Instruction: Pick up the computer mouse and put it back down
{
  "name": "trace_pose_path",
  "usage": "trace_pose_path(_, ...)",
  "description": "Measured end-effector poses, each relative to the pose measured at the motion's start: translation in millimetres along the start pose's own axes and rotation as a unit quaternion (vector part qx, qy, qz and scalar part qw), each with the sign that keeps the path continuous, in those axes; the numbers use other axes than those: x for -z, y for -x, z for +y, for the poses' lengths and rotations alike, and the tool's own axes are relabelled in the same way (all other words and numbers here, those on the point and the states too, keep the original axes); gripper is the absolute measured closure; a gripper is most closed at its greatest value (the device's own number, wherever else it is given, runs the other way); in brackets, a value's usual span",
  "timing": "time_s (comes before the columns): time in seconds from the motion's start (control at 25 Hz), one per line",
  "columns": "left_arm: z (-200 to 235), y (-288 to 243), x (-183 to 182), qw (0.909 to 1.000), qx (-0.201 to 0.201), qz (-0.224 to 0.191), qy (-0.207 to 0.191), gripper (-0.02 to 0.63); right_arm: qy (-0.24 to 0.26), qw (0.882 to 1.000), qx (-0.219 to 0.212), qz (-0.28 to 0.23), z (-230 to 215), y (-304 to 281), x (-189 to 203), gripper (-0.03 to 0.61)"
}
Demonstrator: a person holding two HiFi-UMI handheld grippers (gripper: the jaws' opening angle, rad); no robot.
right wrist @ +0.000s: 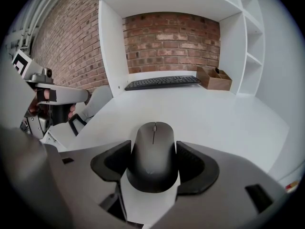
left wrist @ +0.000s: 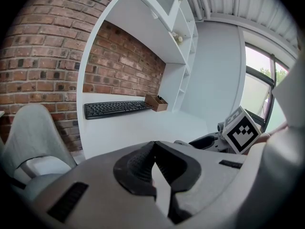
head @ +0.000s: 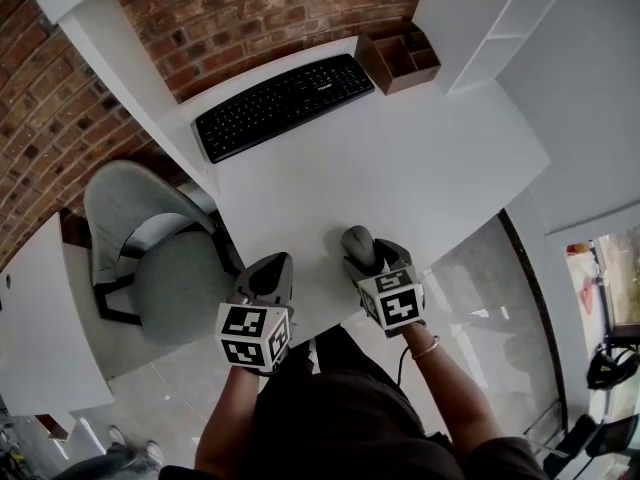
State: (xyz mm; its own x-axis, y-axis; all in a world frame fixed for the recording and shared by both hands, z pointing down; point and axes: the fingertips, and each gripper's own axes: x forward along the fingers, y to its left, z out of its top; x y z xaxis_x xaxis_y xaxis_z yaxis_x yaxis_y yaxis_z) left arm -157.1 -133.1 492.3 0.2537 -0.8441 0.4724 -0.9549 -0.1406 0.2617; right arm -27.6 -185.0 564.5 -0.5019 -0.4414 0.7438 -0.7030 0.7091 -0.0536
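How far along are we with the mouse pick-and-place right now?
Done: the reach; the right gripper straddles the computer mouse near the front edge of the desk. In hand: the grasp, jaws against both its sides; lifted or not, I cannot tell. Left: likely the lift and setting it down. The left gripper is shut and empty.

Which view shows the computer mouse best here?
The right gripper view: the computer mouse sits large at centre, top and both sides visible, between the jaws of the right gripper. The head view shows only its small front end beyond that gripper. The left gripper view does not show it clearly.
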Motion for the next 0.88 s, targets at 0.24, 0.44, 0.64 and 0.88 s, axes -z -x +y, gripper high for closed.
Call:
trace_pose_path(0.24, -9, -5, -5, 0.9997, 0.017, -0.002, -0.015, 0.604, -0.020, 1.000, 0.018, -0.011, -19, 12, -1, 0.285)
trace_pose_path(0.44, -20, -14, -12, 0.9990, 0.036, -0.004, -0.026, 0.604, -0.028, 0.998, 0.047, -0.016, -46, 23, -1, 0.285)
trace_pose_path(0.64, -37, -25, -19, 0.9977, 0.055, -0.005, -0.038, 0.604, -0.038, 0.997, 0.071, -0.022, -78, 35, -1, 0.285)
trace_pose_path(0.88, -53, -42, -22, 0.9956, 0.076, 0.002, -0.055, 0.604, -0.037, 0.994, 0.100, -0.026, -123, 44, -7, 0.284)
